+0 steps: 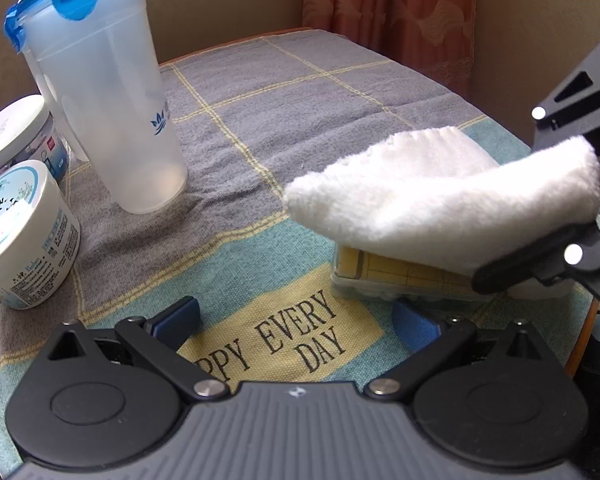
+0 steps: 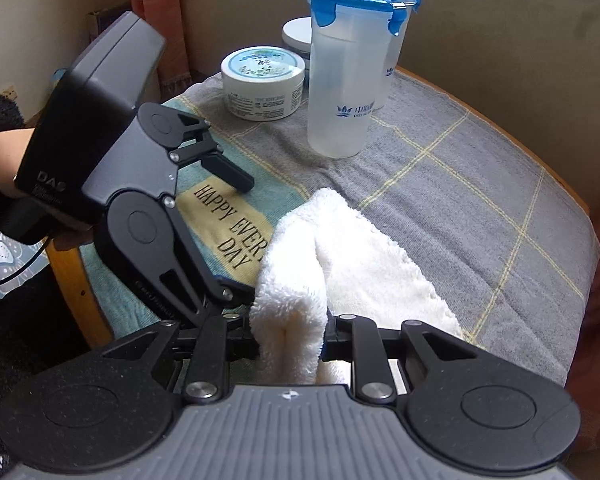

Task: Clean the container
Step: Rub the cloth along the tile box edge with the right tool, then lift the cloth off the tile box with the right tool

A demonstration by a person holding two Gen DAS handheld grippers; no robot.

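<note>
towel [image 2: 300, 280]: white, fluffy, folded, draped over box | container [image 1: 108, 92]: translucent, upright, blue clip lid shut

Soft, even daylight fills both views and keeps them fairly bright, with only faint, diffuse shadows beside the tall clear container [image 1: 112, 120] and under the white towel [image 1: 440, 196] on the desk's grey checked cloth [image 1: 292, 92]. The towel's pile is nearly blown out to plain white, and small glints sit on metal pins of the right claw [image 1: 540, 204] (two bright dots in the left wrist view). Fisheye distortion bends the desk edge and walls, dark vignetting clips the corners, and focus stays reasonably sharp throughout.
</note>
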